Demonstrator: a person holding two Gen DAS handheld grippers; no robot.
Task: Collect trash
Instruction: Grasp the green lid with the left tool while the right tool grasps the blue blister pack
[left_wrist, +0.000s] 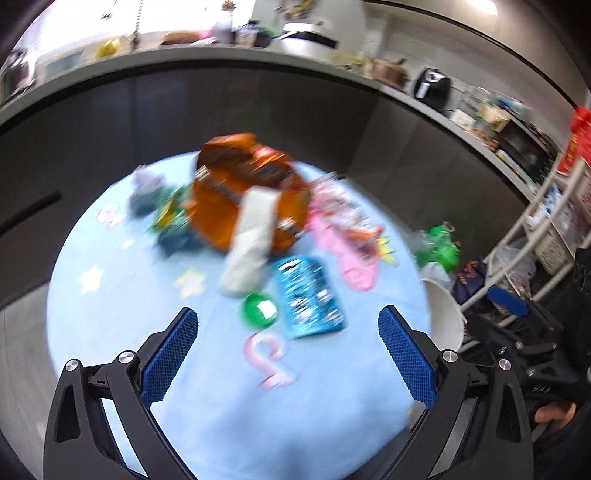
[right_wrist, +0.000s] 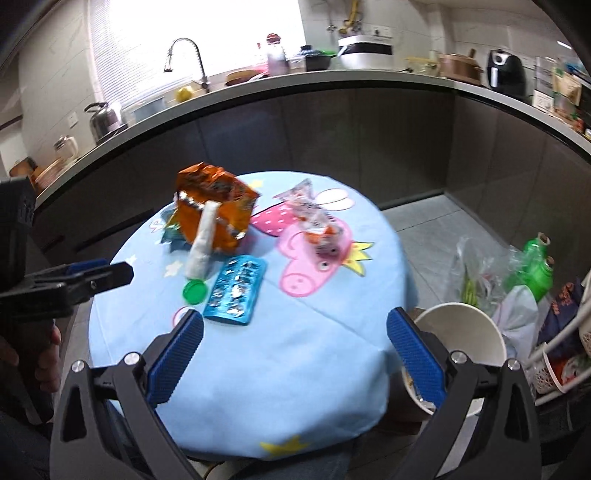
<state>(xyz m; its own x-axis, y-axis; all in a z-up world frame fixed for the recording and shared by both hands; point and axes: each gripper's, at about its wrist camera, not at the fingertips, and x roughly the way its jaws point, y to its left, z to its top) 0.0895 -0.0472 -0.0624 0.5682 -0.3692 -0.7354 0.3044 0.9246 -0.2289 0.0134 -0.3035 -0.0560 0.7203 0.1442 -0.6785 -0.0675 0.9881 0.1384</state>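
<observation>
The trash sits in a loose heap toward the far left of the round table (right_wrist: 332, 332): an orange bag (right_wrist: 212, 210) standing open, a white wrapper (right_wrist: 201, 245) leaning on its front, a green cap (right_wrist: 194, 291) just nearer, and a blue blister pack (right_wrist: 236, 290) beside the cap. A clear wrapper (right_wrist: 314, 218) lies apart, toward the far right. A white bin (right_wrist: 461, 332) stands off the table's right edge.

Both grippers hover over the near edge, empty. The left gripper (left_wrist: 288, 354) has its jaws wide apart, and so does the right gripper (right_wrist: 295, 354).

The heap is the risk. Pulling the white wrapper could tip the bag, and a nudge could roll the cap off the near-left edge. The flat blister pack gives the fingers little to bite, so it may slide on the cloth rather than lift.
</observation>
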